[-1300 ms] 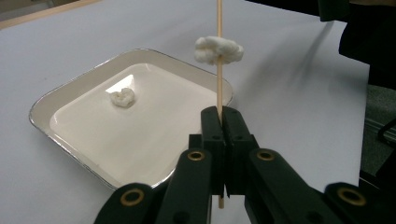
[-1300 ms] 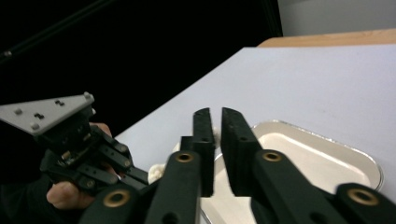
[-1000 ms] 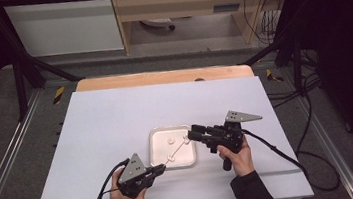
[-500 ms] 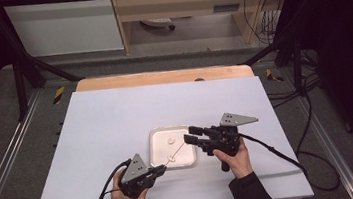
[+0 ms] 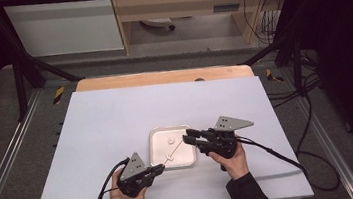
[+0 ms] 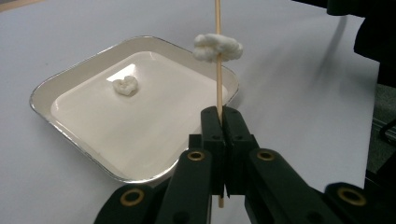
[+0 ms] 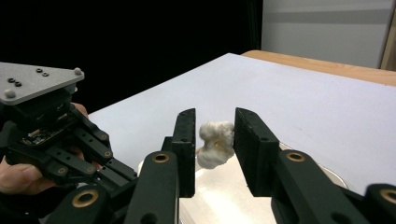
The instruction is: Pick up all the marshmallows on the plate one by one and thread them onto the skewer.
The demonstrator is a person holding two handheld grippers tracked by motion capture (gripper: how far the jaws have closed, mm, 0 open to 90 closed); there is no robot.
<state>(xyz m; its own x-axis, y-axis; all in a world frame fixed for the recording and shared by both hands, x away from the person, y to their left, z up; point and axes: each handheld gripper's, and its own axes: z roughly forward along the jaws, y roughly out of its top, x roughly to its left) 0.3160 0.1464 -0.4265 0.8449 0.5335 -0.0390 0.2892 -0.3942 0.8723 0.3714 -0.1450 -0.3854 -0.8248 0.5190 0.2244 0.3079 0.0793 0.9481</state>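
A shallow foil tray [image 5: 190, 159] sits on the white table. My left gripper [image 5: 161, 167] rests at the tray's near left corner. It is shut on a thin wooden skewer [image 6: 217, 79] that has a white puffy piece [image 6: 218, 46] threaded on it above the tray [image 6: 46, 91]. A second white piece [image 6: 125, 86] lies loose in the tray. My right gripper [image 5: 189, 136] reaches over the tray's right rim. Its jaws have just been closing. A white piece [image 7: 215, 142] shows between them in the right gripper [image 7: 215, 116] view, with a gap on each side.
The left gripper's body and the hand holding it [image 7: 44, 130] are at the left of the right gripper view. A wooden strip [image 5: 162, 77] runs along the table's far edge. Cables [image 5: 276, 153] trail off to the right. Dark metal frame bars stand at both sides.
The right gripper has shifted slightly left toward the tray and its jaws have narrowed. The left gripper and skewer have stayed still.
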